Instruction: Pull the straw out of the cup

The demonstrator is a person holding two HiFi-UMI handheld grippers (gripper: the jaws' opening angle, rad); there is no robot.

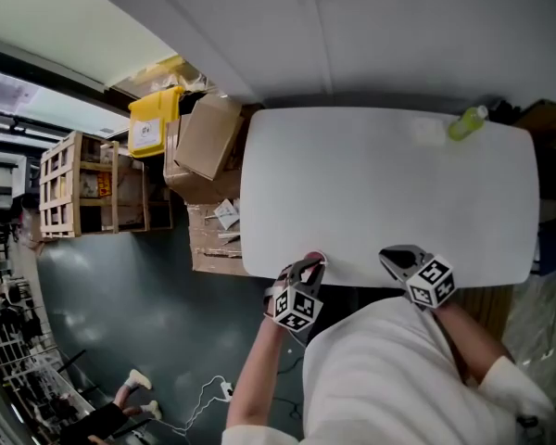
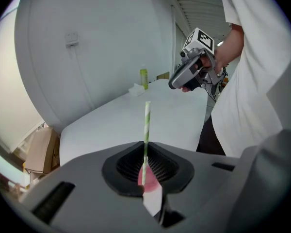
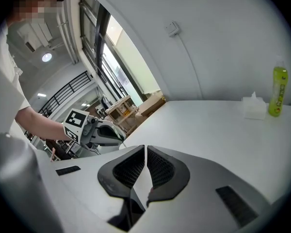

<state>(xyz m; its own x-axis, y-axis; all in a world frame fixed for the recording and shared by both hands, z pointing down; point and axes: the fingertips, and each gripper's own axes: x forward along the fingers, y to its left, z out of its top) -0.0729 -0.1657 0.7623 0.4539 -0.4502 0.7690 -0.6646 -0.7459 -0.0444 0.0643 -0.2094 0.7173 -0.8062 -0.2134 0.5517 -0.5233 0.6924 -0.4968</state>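
Beside table (image 1: 380,193), left tongs (image 2: 146,161) pinching straw (image 2: 147,123), right tongs (image 3: 145,166) closed

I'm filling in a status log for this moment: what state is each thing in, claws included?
straw: upright, clamped in the left claw, in no cup
left claw: shut on the straw
right claw: shut, nothing between its jaws
green bottle: standing upright on the table, untouched
cup: none in view
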